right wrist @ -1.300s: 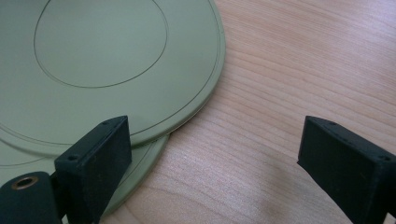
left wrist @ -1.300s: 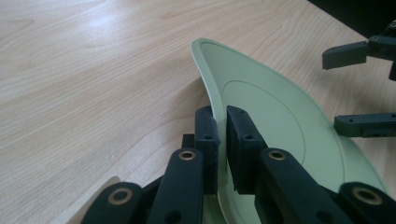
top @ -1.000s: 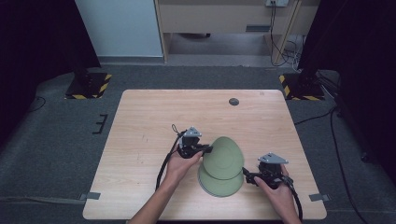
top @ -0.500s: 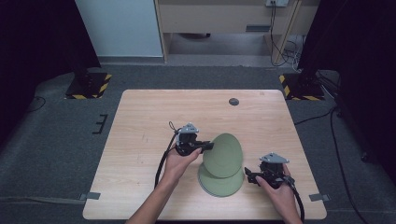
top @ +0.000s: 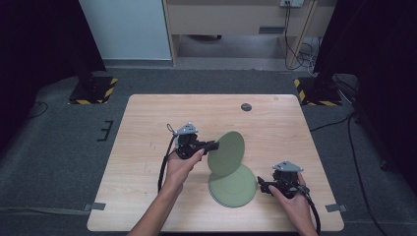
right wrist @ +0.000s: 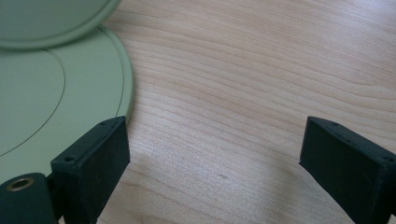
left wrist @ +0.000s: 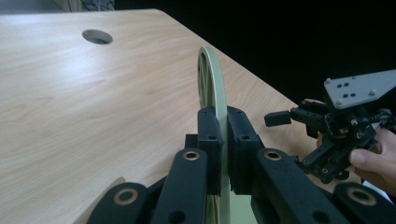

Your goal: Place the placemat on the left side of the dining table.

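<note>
Two flat green plates are on the wooden table [top: 147, 147]. One plate [top: 235, 188] lies flat near the front edge. The other plate [top: 227, 152] is raised on edge above it, tilted, and my left gripper [top: 212, 145] is shut on its left rim. In the left gripper view both pads clamp the thin rim of the raised plate [left wrist: 212, 79], seen edge-on. My right gripper [top: 260, 187] rests low just right of the flat plate, open. In the right gripper view its jaws [right wrist: 210, 158] stand wide over bare wood, with the flat plate's rim [right wrist: 70, 93] beside the left pad.
A small round hole [top: 246, 106] sits in the table's far side, also visible as the hole [left wrist: 97, 36] in the left gripper view. Striped floor stands flank the table's far corners. Cables trail from both grippers toward the front edge.
My left gripper has risen with the upper plate, lifting and tilting it away from the lower plate. The right gripper has stayed in place.
</note>
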Action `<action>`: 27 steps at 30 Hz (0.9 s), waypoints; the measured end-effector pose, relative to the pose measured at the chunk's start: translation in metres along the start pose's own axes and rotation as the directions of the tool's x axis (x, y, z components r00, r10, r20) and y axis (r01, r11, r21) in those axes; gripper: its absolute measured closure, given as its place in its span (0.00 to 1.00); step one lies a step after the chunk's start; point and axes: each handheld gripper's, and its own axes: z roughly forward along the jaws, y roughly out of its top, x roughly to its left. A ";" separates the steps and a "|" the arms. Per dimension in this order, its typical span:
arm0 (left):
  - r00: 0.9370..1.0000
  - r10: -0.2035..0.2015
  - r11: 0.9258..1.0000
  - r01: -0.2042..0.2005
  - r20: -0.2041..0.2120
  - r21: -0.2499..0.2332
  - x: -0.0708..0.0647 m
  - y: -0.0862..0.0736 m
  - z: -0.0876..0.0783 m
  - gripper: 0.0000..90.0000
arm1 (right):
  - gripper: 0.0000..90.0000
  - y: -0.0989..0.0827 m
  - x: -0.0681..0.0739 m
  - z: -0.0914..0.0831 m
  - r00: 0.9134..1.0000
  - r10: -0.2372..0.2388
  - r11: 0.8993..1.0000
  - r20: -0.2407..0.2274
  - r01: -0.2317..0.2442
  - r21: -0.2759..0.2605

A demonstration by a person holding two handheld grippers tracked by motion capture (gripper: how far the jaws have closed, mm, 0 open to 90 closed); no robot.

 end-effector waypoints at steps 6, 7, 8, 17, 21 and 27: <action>1.000 -0.017 0.999 0.016 -0.017 -0.029 0.007 0.003 -0.010 0.95 | 0.10 0.000 0.000 0.000 1.000 0.007 1.000 0.003 -0.007 -0.001; 1.000 -0.018 0.999 0.017 -0.021 -0.033 0.008 0.003 -0.012 0.95 | 0.10 0.000 -0.001 0.000 1.000 0.006 1.000 0.003 -0.006 -0.001; 0.999 -0.021 0.999 0.020 -0.025 -0.040 0.009 0.004 -0.015 0.95 | 0.10 0.000 -0.001 0.000 1.000 0.006 1.000 0.002 -0.006 0.000; 0.998 -0.045 0.996 0.042 -0.039 -0.078 0.017 0.006 -0.027 0.95 | 0.10 0.000 -0.003 -0.001 1.000 0.012 1.000 0.005 -0.012 -0.003; 0.998 -0.046 0.994 0.042 -0.047 -0.097 0.019 0.009 -0.034 0.95 | 0.10 0.000 -0.004 -0.001 1.000 0.016 1.000 0.007 -0.016 -0.001; 0.997 -0.053 0.991 0.045 -0.064 -0.122 0.024 0.012 -0.045 0.95 | 0.09 0.000 -0.005 0.000 1.000 0.019 1.000 0.016 -0.019 0.003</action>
